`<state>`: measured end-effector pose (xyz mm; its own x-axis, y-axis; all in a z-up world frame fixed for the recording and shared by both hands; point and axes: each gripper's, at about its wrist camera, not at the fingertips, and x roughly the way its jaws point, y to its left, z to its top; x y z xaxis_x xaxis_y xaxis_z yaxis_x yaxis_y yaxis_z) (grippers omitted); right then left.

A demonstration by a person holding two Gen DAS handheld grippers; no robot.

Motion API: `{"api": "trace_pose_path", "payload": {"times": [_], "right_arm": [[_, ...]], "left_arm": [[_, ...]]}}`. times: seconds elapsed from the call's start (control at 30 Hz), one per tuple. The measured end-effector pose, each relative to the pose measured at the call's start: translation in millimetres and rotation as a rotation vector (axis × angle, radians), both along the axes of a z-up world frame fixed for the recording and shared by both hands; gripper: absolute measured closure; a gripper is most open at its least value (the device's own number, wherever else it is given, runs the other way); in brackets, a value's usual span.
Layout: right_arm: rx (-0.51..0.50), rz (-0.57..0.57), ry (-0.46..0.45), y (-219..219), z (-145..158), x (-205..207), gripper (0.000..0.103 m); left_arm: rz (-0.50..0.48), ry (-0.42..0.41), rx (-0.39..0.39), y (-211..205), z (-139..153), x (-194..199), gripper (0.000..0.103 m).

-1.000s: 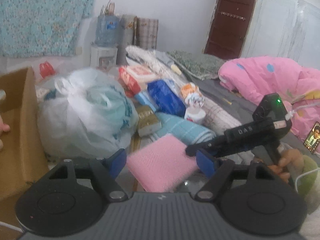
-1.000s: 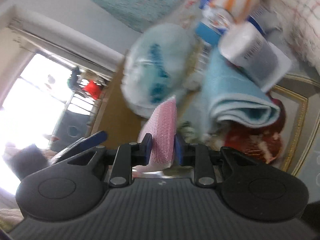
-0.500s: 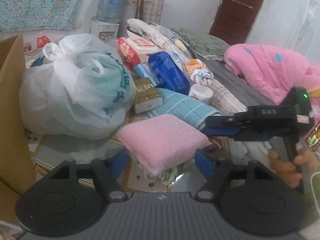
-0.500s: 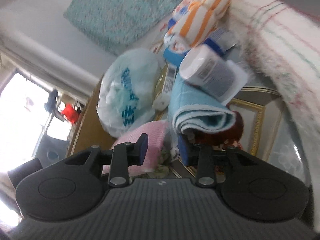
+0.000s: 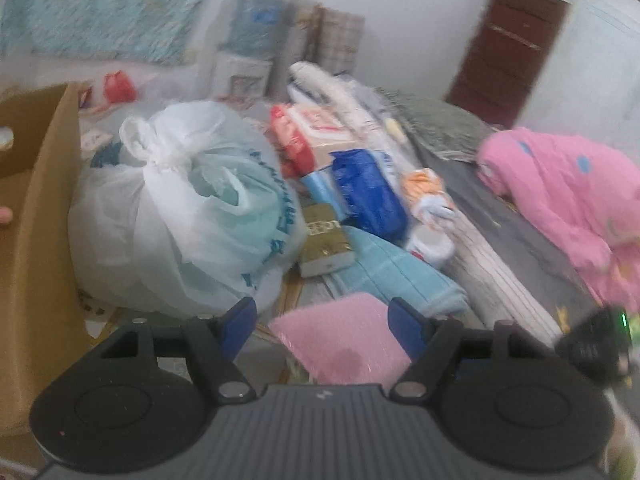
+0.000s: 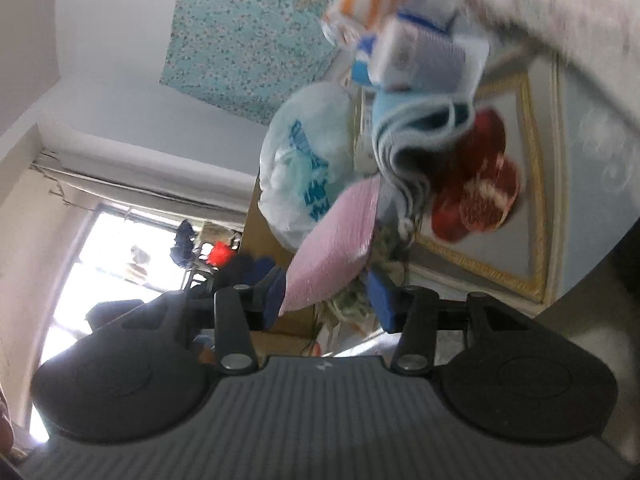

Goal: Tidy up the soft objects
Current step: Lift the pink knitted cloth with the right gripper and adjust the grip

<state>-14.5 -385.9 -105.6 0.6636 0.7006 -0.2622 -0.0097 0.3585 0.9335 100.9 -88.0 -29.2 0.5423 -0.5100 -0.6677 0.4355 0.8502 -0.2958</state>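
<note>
A: Where is the pad (image 5: 348,336)?
B: At 12 o'clock, between the left claw's (image 5: 322,326) open jaws, corner pointing in. Touching? Too blurry, I think not.
A: And the right claw (image 6: 328,296)?
B: Just opened, letting go. Left is nearer.

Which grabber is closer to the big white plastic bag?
Left. The left gripper sits just below the white plastic bag, one finger almost at it. The right gripper is farther, with the pink sponge between.
</note>
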Motion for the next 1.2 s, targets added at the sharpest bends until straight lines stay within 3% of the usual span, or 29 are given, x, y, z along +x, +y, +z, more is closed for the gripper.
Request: {"api": "trace_pose_path", "payload": {"times": [0.43, 0.87, 1.07, 1.2], "right_arm": [[0.087, 0.108, -0.008, 31, -18, 29, 0.057], [0.073, 0.023, 0.005, 9, -21, 13, 0.059], [0.028, -0.044, 0.014, -3, -18, 4, 0.060], [0.004, -0.064, 0.020, -5, -18, 5, 0.063]], "left_arm": [[-0.008, 0.142, 0.124, -56, -34, 52, 0.032], [-0.094, 0.244, 0.003, -37, -21, 29, 0.032], [-0.185, 0.208, -0.011, -38, -14, 5, 0.032], [-0.191, 0.187, 0.010, -41, -19, 0, 0.037]]}}
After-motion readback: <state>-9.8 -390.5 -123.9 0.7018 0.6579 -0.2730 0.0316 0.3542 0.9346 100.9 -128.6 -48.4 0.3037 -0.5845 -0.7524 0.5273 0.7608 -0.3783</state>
